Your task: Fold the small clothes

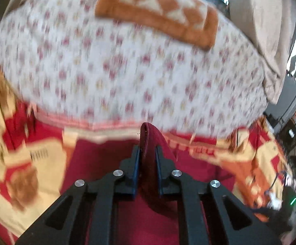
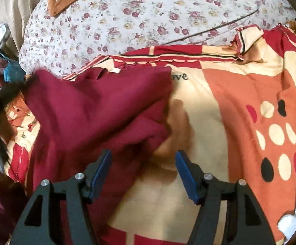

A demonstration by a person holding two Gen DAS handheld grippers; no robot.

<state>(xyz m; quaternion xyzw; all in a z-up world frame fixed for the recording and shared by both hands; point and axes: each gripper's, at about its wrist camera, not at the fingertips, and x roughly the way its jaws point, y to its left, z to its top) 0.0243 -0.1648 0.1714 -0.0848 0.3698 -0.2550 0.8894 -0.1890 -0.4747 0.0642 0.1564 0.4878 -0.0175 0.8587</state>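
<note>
Two grippers: seen over one maroon garment on a bed.
Fabric: soft, matte knit, rumpled into loose folds.
Left gripper: clamped on a rounded fold of the garment, held between blue pads.
Right gripper: jaws held apart, nothing between them; the garment lies just left of them.
Bedding: a red, cream and orange patterned blanket, a floral sheet beyond.

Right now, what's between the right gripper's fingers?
Nothing gripped: the right gripper stands open over the patterned blanket, beside the maroon garment, in the right wrist view.
</note>
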